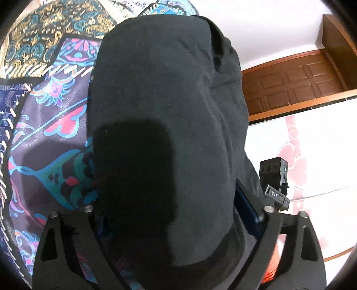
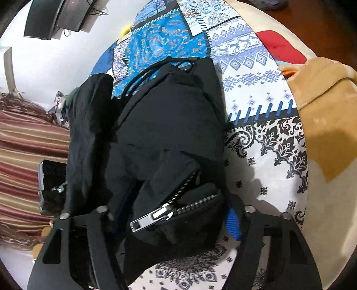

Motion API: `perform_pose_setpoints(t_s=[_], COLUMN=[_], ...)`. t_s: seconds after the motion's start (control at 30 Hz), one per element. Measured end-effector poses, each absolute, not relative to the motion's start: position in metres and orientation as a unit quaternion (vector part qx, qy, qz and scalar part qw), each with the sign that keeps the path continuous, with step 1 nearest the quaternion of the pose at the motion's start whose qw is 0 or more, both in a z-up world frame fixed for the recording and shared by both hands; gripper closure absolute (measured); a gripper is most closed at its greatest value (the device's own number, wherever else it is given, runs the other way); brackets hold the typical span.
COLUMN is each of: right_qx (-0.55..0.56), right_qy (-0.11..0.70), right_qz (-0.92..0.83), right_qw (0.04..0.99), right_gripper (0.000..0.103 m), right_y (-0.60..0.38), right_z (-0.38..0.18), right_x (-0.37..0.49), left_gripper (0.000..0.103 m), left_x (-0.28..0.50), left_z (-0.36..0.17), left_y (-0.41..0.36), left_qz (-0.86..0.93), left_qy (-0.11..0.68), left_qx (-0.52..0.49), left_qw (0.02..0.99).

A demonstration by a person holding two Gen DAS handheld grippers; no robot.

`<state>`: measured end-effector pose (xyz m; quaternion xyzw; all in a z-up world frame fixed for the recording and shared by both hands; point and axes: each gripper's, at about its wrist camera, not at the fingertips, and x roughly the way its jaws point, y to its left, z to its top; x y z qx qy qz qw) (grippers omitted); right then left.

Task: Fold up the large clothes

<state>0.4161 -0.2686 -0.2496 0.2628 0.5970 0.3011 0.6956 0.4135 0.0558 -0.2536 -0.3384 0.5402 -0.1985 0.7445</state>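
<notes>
A black jacket (image 1: 169, 107) fills the middle of the left wrist view, hanging from my left gripper (image 1: 176, 223), which is shut on its fabric; the fingertips are hidden under the cloth. In the right wrist view the same black jacket (image 2: 169, 125) lies bunched over the patterned bedspread (image 2: 263, 138), with its zipper and silver pull (image 2: 154, 217) close to the camera. My right gripper (image 2: 174, 214) is shut on the jacket near the zipper, and one blue finger pad (image 2: 233, 225) shows at the right. A black drawcord (image 2: 151, 71) loops at the jacket's far end.
The colourful patchwork bedspread (image 1: 51, 125) covers the bed. A brown wooden door (image 1: 294, 82) and white wall are at right of the left view. A tan blanket (image 2: 323, 116) lies at the bed's right edge. A striped cloth (image 2: 26, 151) and dark monitors (image 2: 55, 17) are at left.
</notes>
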Motion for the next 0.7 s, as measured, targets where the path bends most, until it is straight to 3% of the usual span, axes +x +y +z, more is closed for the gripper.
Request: perform_pose_setpoints(t_s=[0.13,0.23,0.7], right_qx=[0.247,0.239,0.18], right_qy=[0.589,0.581,0.511], right_qz=[0.305,0.31,0.379], right_qw=[0.707,0.713,0.75], right_gripper=[0.063,0.069,0.073], right_y=[-0.262,-0.256,-0.145], right_z=[-0.234,-0.22,-0.117], right_x=[0.411,0.408,0.394], left_gripper=[0.024,0.028,0.033], left_x=[0.407,0.398,0.364], left_z=[-0.236,-0.217,-0.123], left_y=[0.051,0.056,0.153], left_qz=[-0.199,-0.201,-0.185], left_qy=[0.531,0.52,0.432], left_qx=[-0.315,-0.31,-0.31], left_qw=[0.761,0.771,0.827])
